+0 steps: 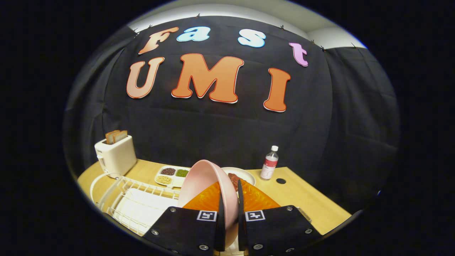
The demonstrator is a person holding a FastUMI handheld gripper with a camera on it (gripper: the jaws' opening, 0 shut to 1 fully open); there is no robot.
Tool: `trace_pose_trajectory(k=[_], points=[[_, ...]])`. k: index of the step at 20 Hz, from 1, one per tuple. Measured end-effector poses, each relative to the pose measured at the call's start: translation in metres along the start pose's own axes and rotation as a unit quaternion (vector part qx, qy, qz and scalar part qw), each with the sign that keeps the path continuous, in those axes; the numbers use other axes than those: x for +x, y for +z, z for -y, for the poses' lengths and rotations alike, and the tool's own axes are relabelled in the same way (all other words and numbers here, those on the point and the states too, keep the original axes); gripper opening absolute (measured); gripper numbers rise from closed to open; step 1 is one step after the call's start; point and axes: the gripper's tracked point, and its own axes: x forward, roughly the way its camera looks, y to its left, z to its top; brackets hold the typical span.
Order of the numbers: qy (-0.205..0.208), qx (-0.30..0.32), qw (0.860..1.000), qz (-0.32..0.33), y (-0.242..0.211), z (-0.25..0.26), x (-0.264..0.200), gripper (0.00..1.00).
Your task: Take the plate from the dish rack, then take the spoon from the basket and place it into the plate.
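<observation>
A pink plate [206,185] stands on edge between my two fingers, held above the white wire dish rack [133,204]. My gripper [230,209] is shut on the plate's rim, one finger on each face. An orange basket [256,200] lies just behind the plate and fingers, partly hidden by them. I cannot make out the spoon.
A white toaster [115,154] with bread slices stands at the table's back left. A divided white tray [171,175] of grains and a white plate with dark food [239,176] sit beyond the rack. A water bottle [269,163] stands to the right on the wooden table [309,202].
</observation>
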Motion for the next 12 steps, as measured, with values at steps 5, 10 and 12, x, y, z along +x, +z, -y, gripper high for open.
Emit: trace_pose_trajectory(k=[5,10,12], points=[[-0.002,0.007,1.000,0.005,0.003,0.006,-0.005,0.13],[0.011,0.017,1.000,0.015,0.013,0.006,-0.021,0.13],[0.025,0.023,0.999,0.014,0.014,0.004,-0.033,0.13]])
